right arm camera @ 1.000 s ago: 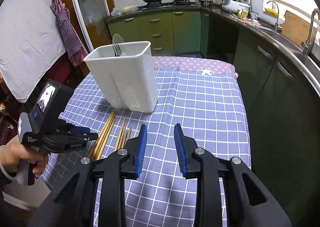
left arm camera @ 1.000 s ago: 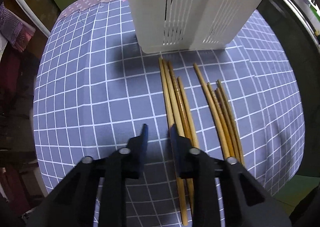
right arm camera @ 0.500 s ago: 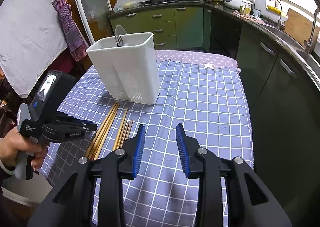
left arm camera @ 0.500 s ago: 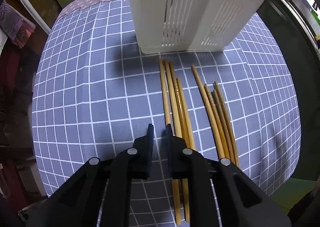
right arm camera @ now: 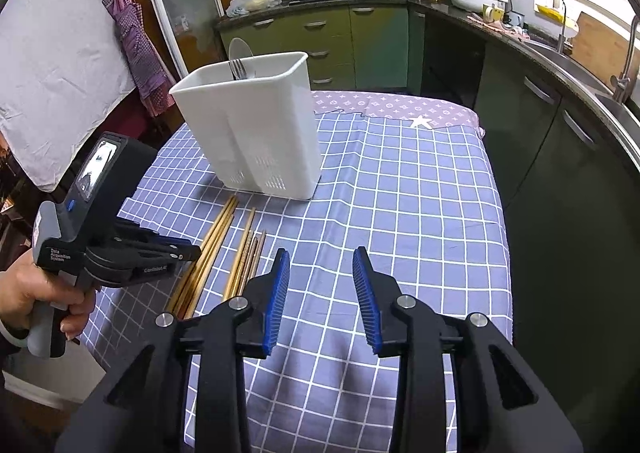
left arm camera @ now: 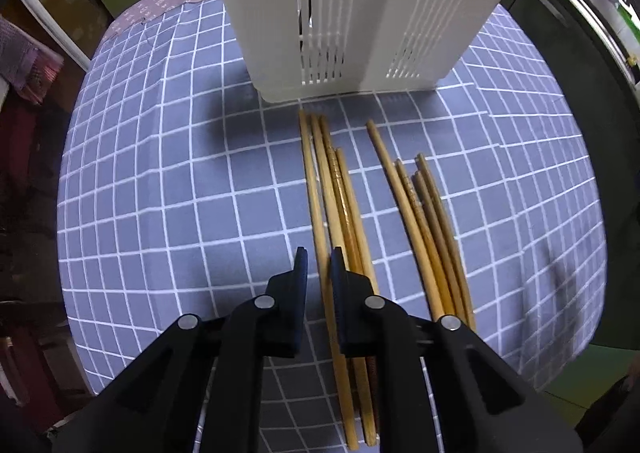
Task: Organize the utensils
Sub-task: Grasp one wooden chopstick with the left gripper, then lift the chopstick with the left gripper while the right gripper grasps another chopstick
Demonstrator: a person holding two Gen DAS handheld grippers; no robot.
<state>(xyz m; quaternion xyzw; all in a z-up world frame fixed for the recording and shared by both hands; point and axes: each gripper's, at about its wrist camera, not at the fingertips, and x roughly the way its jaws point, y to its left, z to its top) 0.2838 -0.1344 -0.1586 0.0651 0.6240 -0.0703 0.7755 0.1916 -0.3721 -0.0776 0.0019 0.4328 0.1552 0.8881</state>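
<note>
- The left gripper (left arm camera: 319, 259) points steeply down at the near edge of the checked tablecloth (left arm camera: 160, 193); its jaws are nearly closed around the leftmost chopstick (left arm camera: 314, 189), though whether the pads press it I cannot tell.
- The right gripper (right arm camera: 322, 295) hovers with jaws apart, grasping nothing.
- Two bundles of wooden chopsticks (right arm camera: 244, 253) lie side by side, tips toward the holder.
- The white utensil holder (right arm camera: 256, 125) stands mid-table; a fork (right arm camera: 239, 68) stands in its far compartment.
</note>
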